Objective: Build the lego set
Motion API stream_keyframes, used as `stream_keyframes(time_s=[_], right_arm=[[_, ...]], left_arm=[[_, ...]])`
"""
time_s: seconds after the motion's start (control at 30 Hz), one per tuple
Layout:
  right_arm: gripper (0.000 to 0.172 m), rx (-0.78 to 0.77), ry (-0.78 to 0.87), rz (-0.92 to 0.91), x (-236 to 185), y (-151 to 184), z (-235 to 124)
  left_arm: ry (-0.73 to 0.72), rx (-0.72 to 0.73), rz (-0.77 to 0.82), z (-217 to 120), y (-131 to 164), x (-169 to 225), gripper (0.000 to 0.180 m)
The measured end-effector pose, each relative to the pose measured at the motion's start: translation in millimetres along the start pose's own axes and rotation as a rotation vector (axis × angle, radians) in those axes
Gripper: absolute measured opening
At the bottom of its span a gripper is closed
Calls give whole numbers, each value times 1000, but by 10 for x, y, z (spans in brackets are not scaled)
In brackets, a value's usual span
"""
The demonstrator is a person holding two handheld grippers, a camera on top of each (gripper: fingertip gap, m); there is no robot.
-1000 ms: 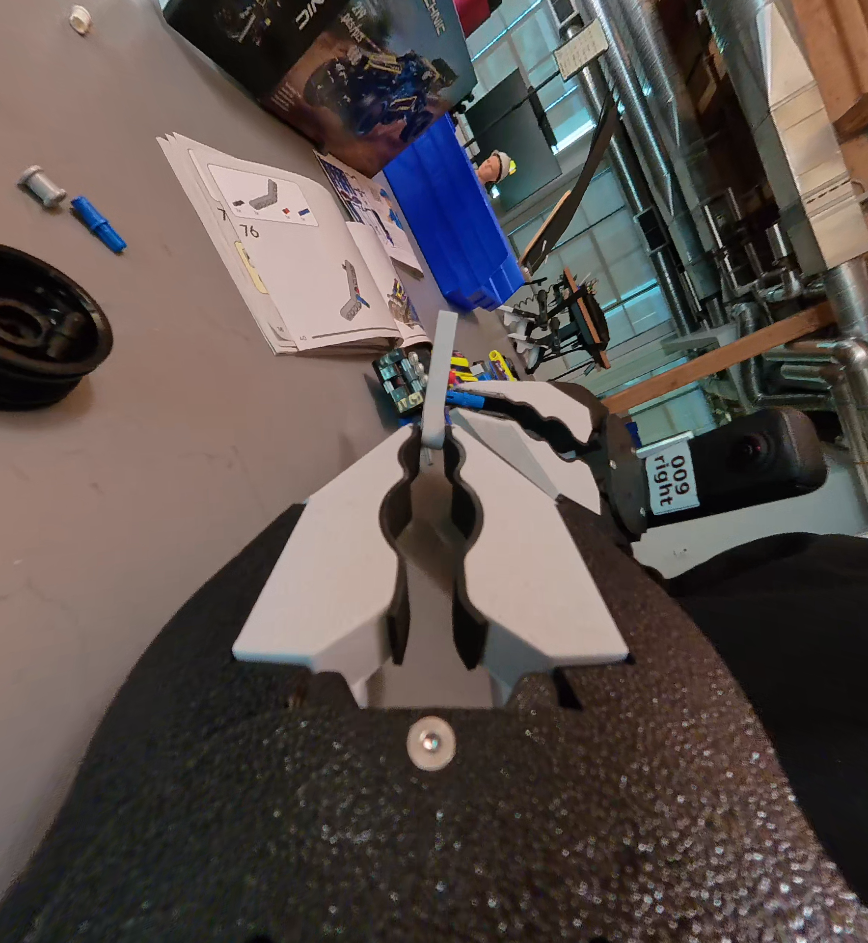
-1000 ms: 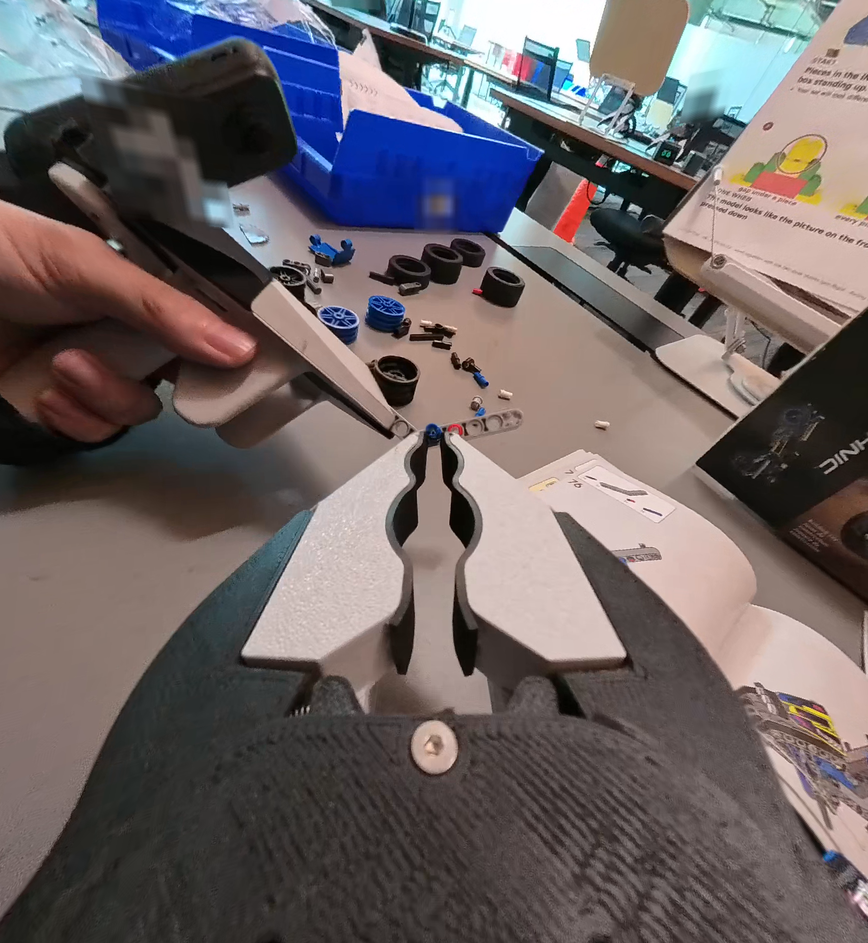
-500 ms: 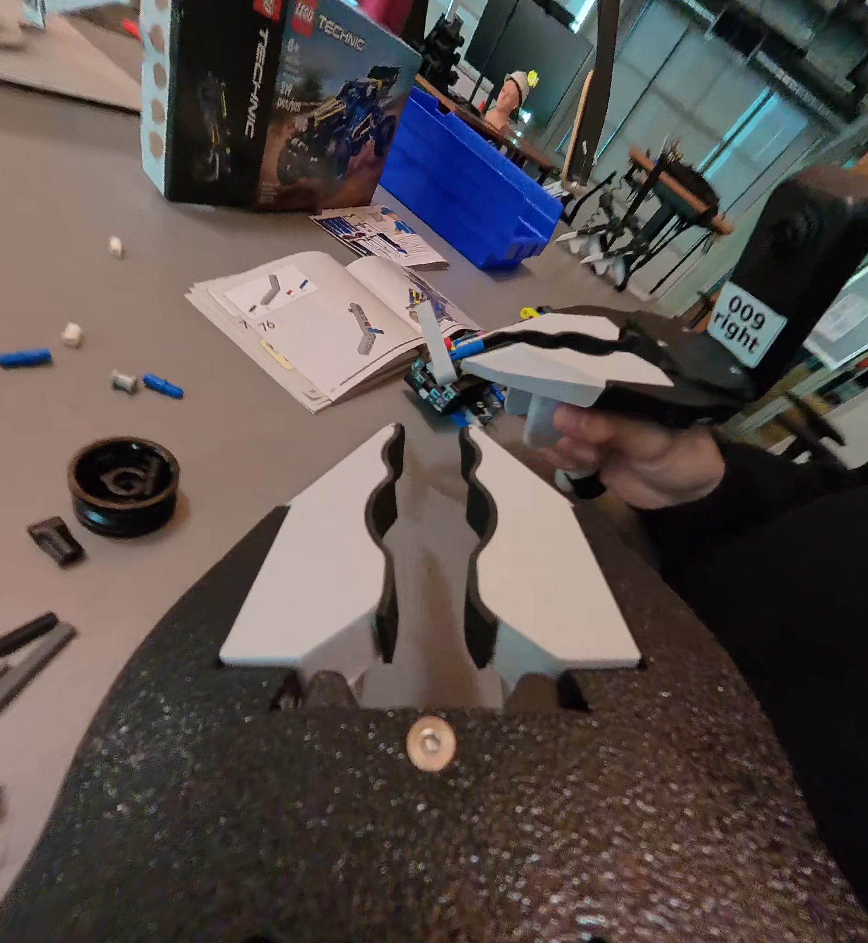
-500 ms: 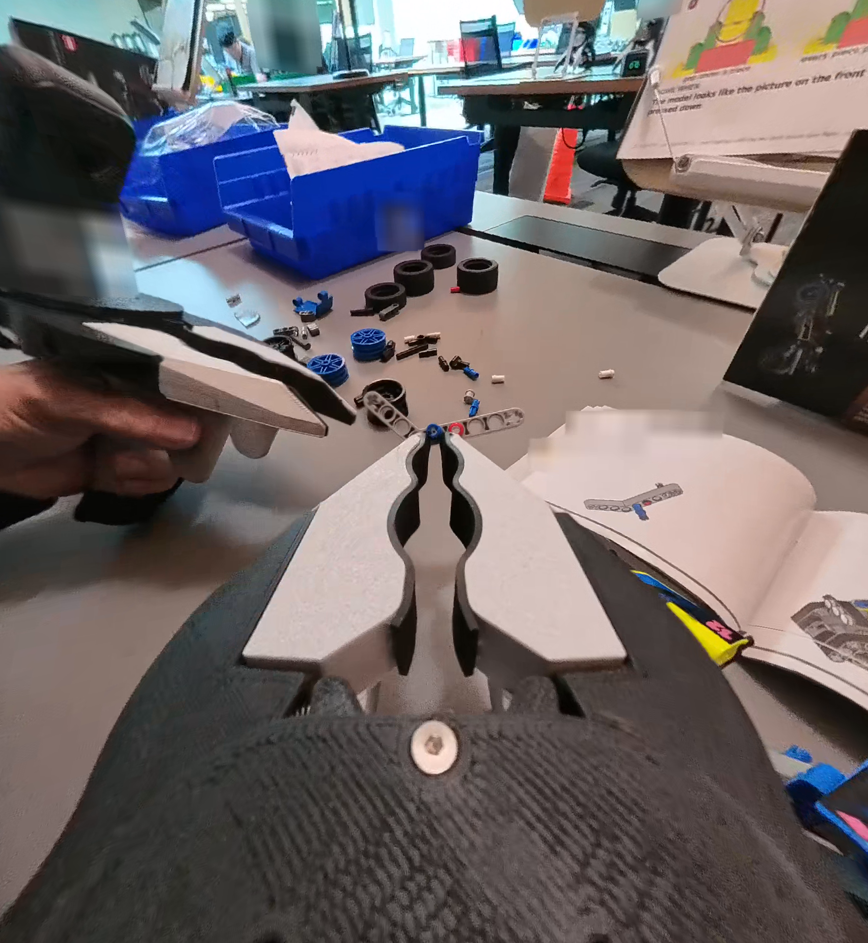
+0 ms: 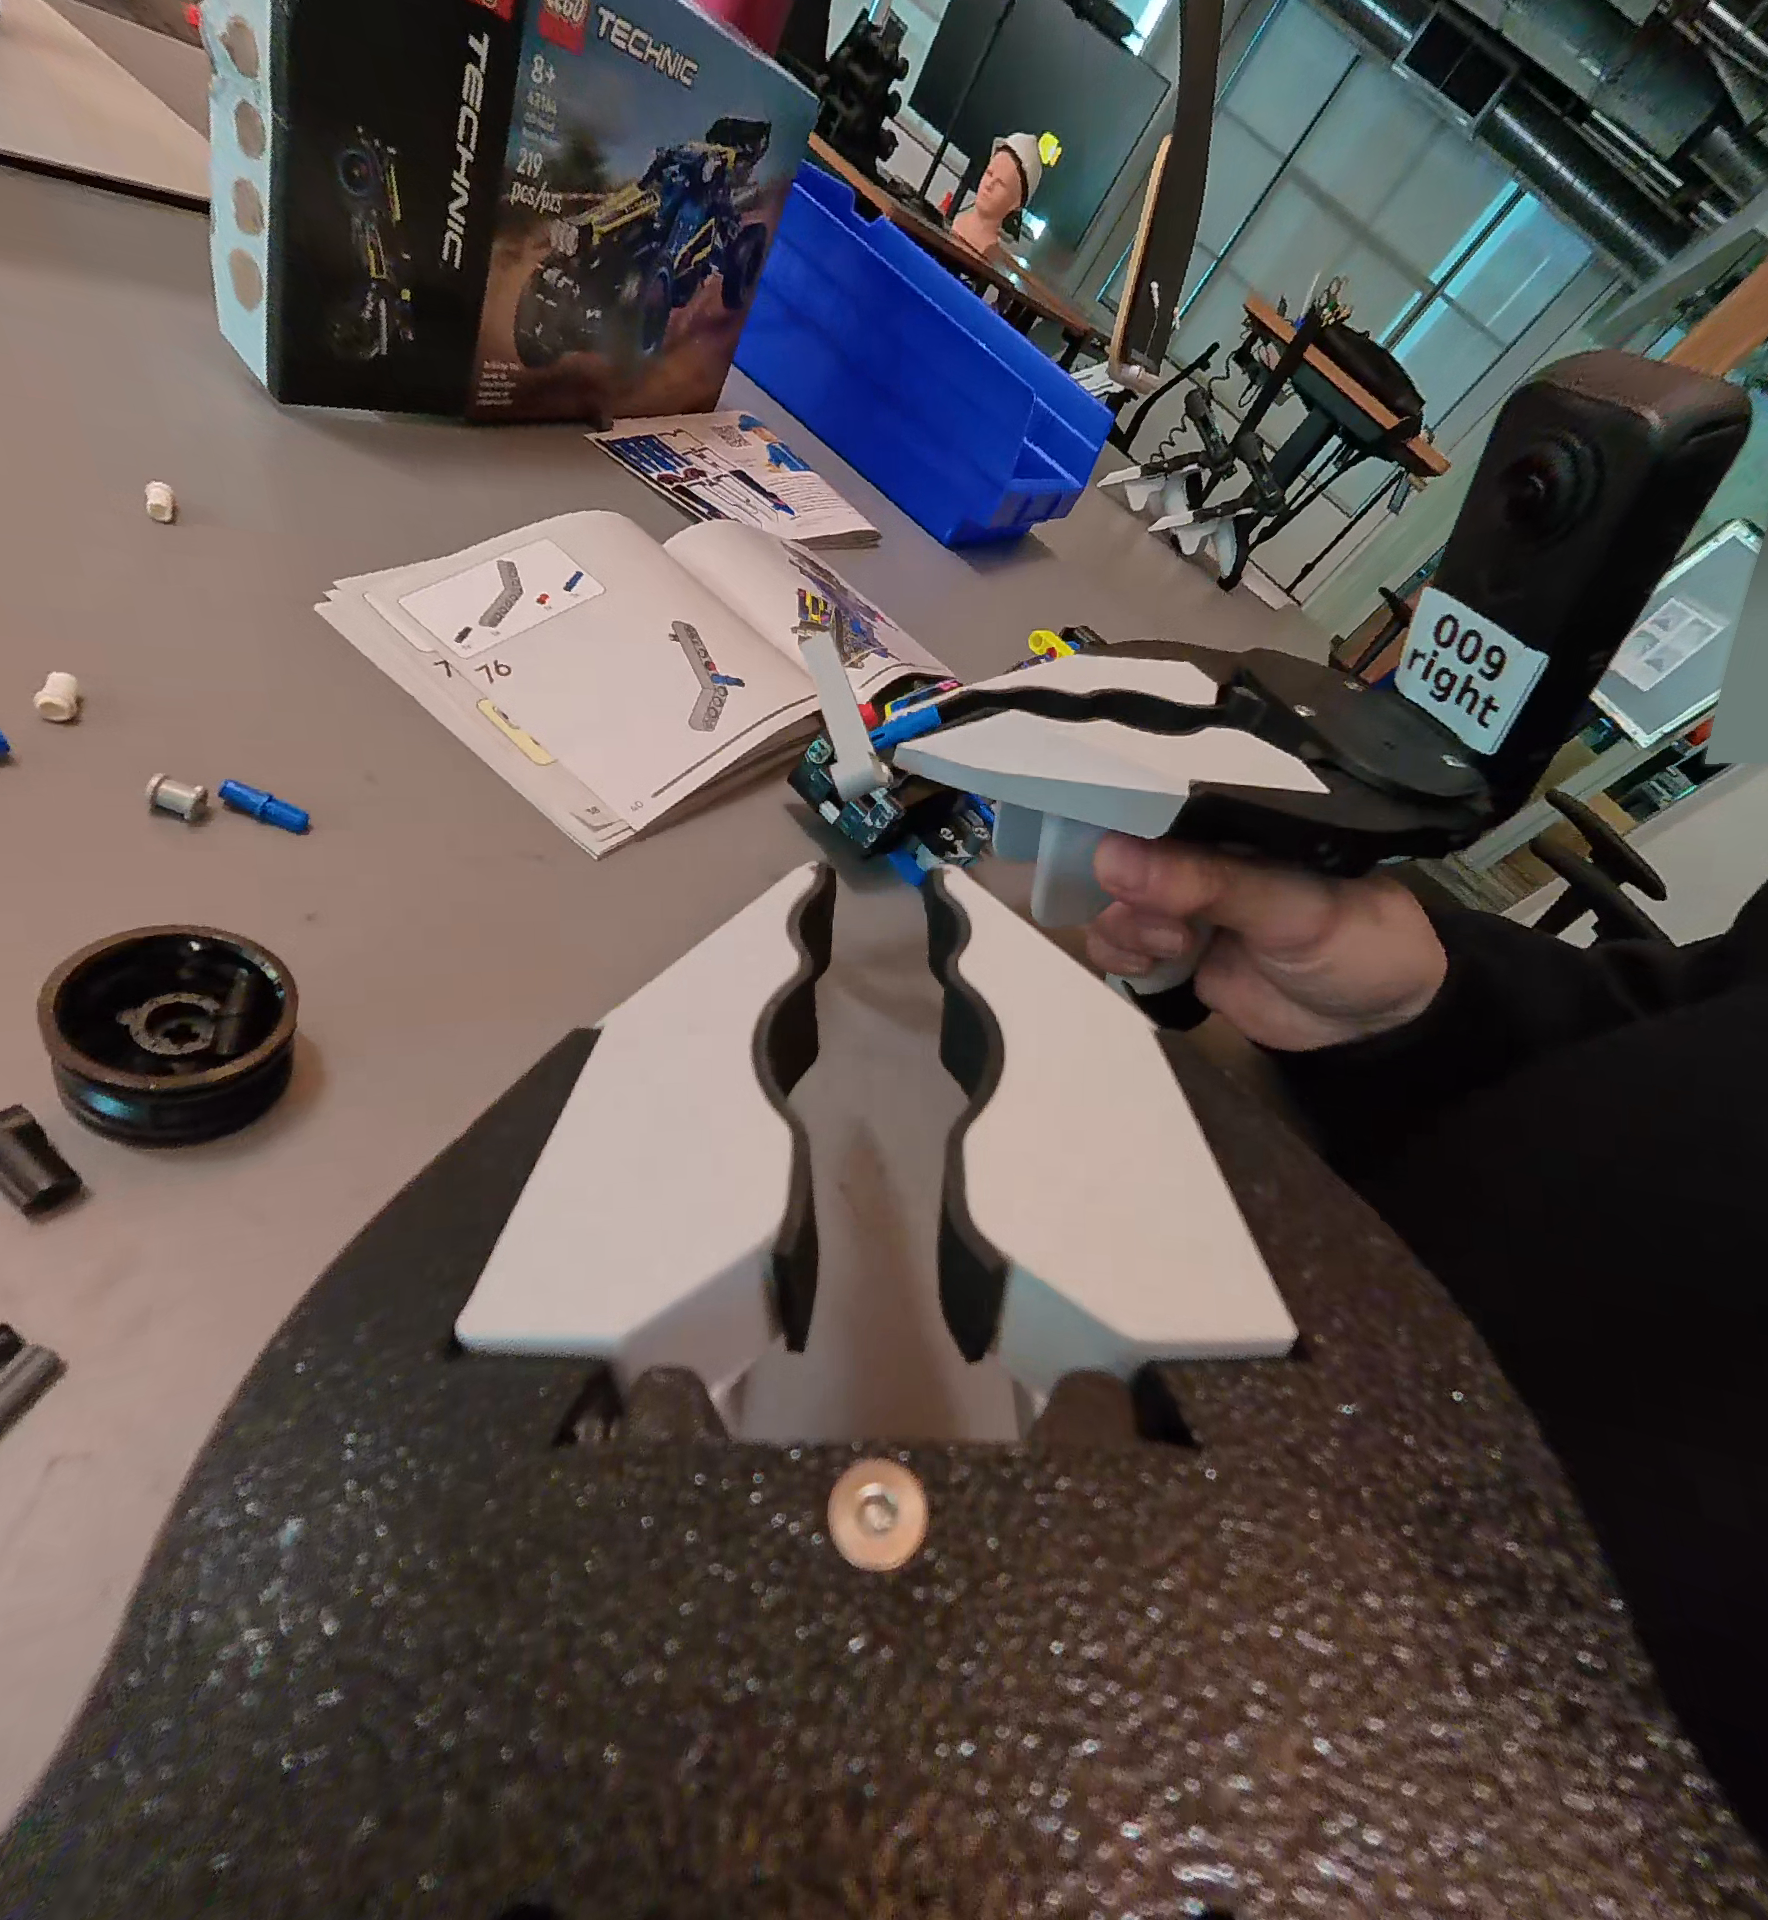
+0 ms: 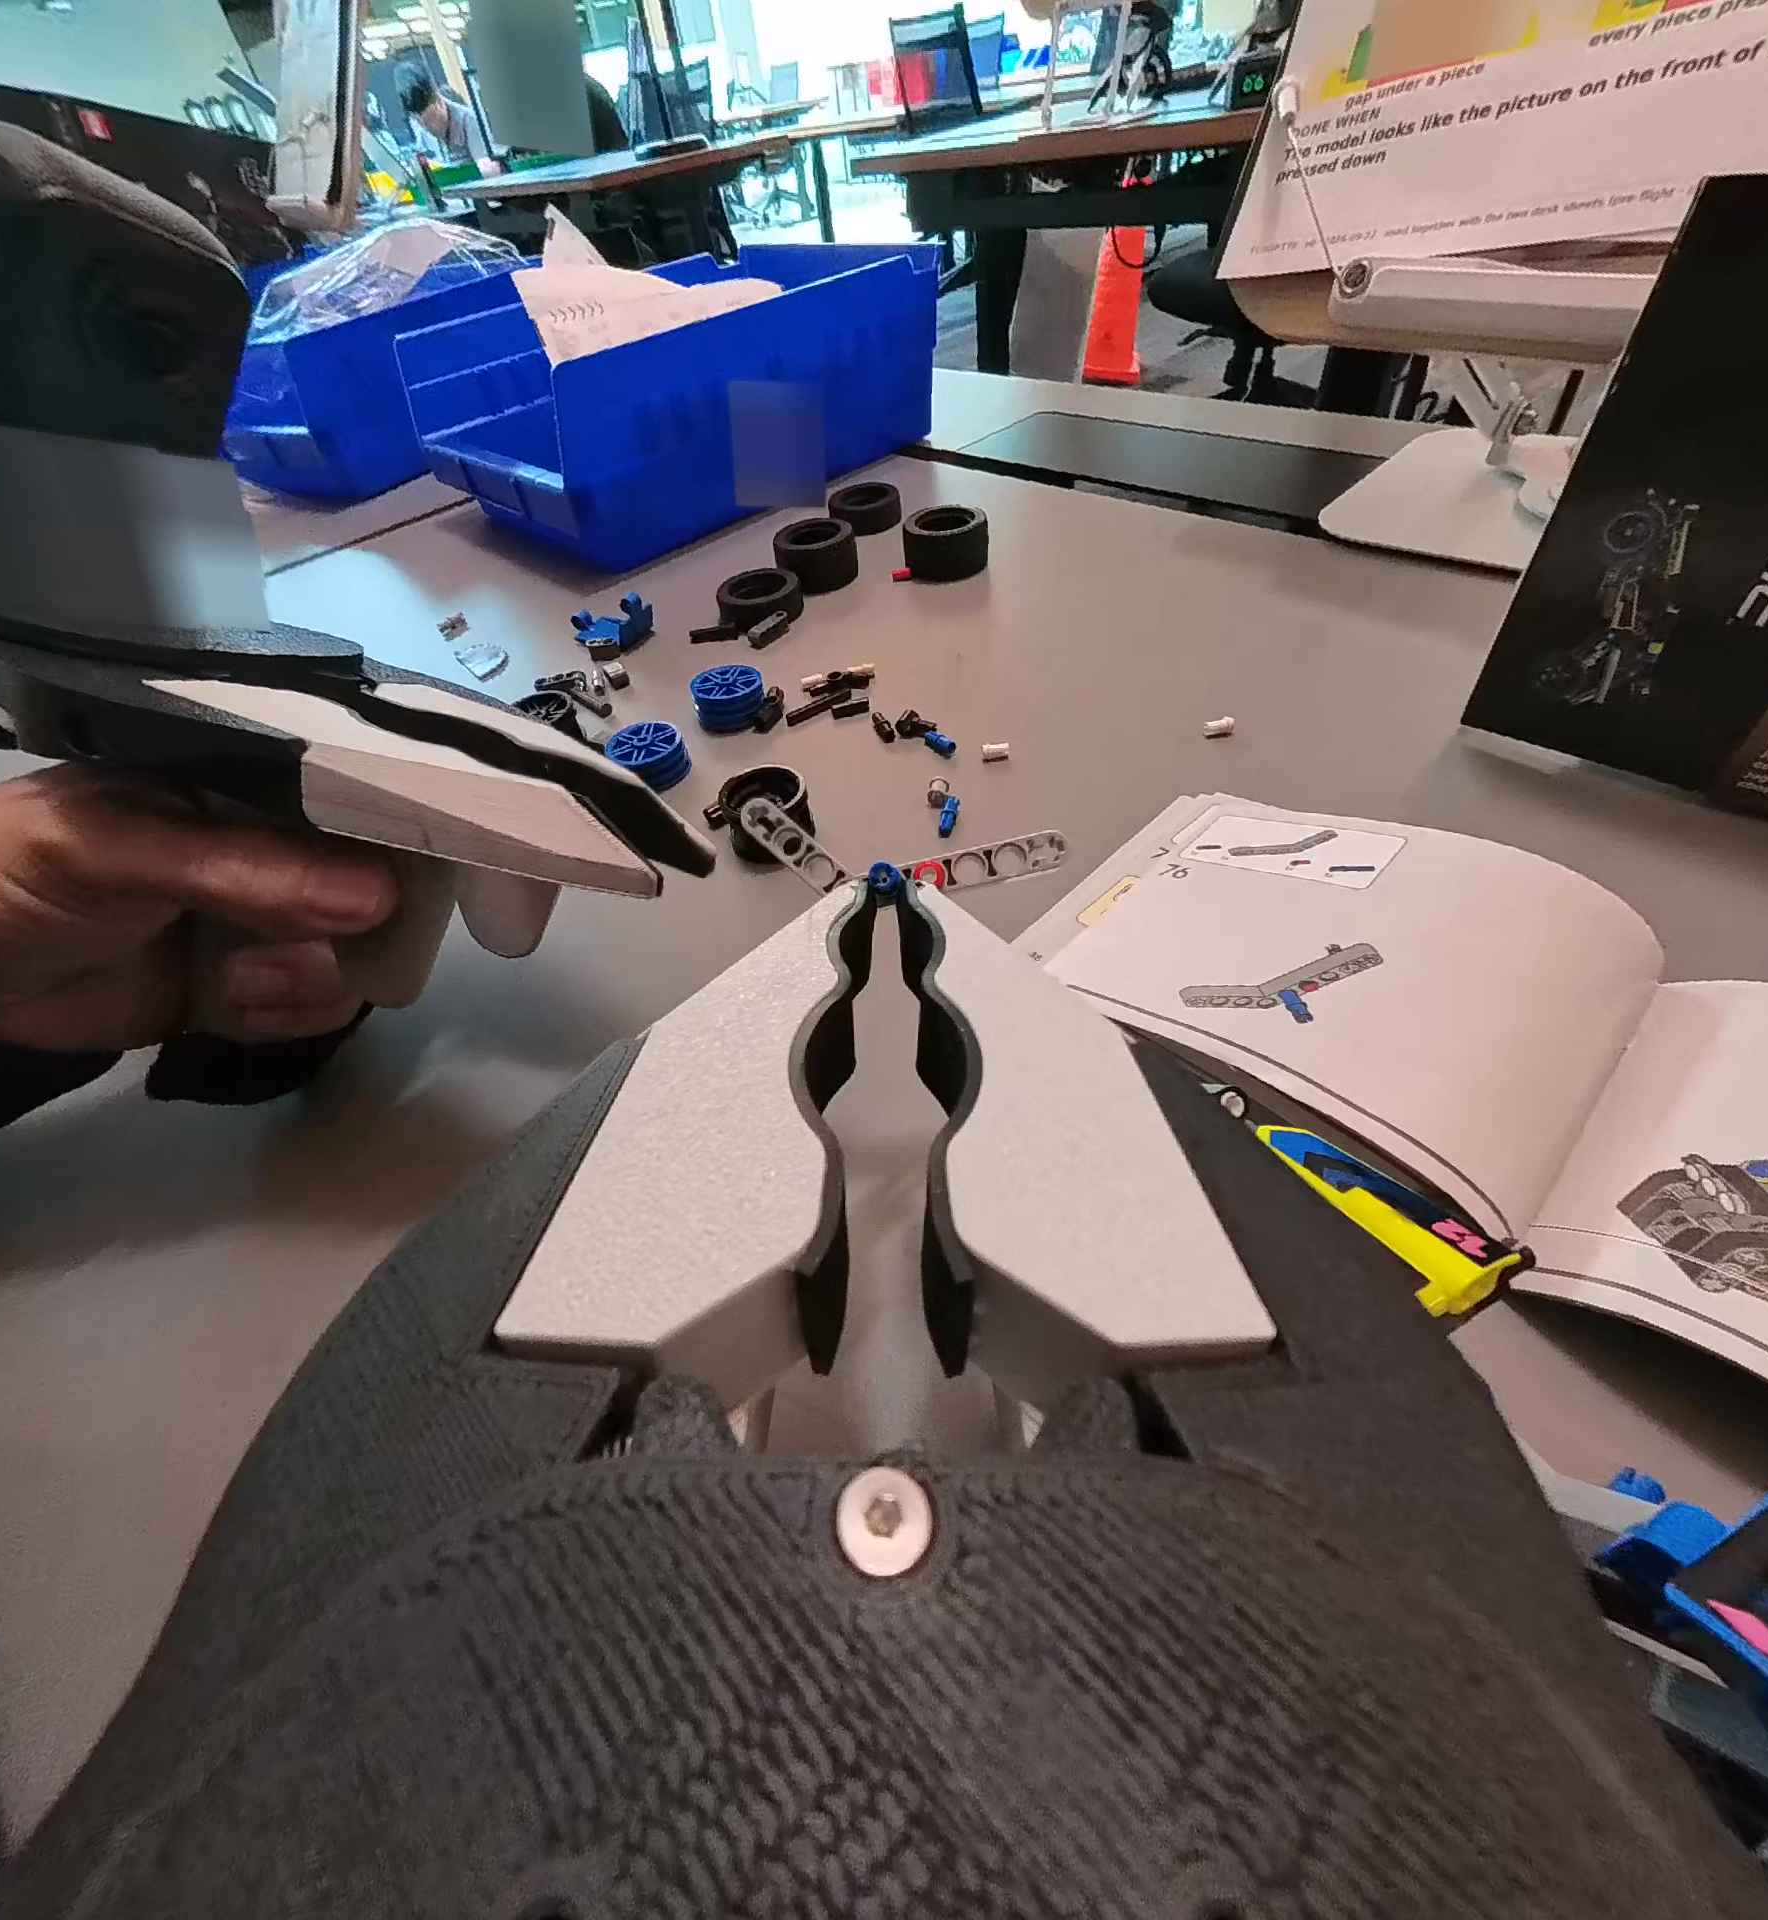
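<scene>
Right wrist view: blue bin [image 6: 672, 457] with paper; right gripper [image 6: 885, 902] clamping blue pin [image 6: 882, 879].

The left gripper [image 5: 878, 883], fingers spread and bare, sits near the right gripper [image 6: 885, 896], whose fingertips are pinched together.

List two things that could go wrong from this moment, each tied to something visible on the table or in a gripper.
1. The right gripper pinches only the blue pin carrying the bent grey beam; the beam might swing or pull off.
2. The left gripper is open and empty, so nothing steadies the beam; small loose pins below could be knocked about.
</scene>
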State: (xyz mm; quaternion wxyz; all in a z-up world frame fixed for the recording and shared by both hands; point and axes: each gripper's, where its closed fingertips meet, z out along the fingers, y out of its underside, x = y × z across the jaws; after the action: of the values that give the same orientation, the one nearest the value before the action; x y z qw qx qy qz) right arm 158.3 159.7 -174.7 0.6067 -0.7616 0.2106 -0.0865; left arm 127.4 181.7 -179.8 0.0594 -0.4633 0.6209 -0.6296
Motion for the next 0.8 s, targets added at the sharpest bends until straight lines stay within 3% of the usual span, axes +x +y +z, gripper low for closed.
stream_keyframes(time_s=[0.03, 0.8], right_arm=[[3, 0, 0, 4, 3, -1, -1], [0, -19, 13, -180, -123, -8, 11]], left_arm=[[-1, 2, -3, 1, -7, -2, 14], [-27, 3, -35, 49, -24, -41, 16]])
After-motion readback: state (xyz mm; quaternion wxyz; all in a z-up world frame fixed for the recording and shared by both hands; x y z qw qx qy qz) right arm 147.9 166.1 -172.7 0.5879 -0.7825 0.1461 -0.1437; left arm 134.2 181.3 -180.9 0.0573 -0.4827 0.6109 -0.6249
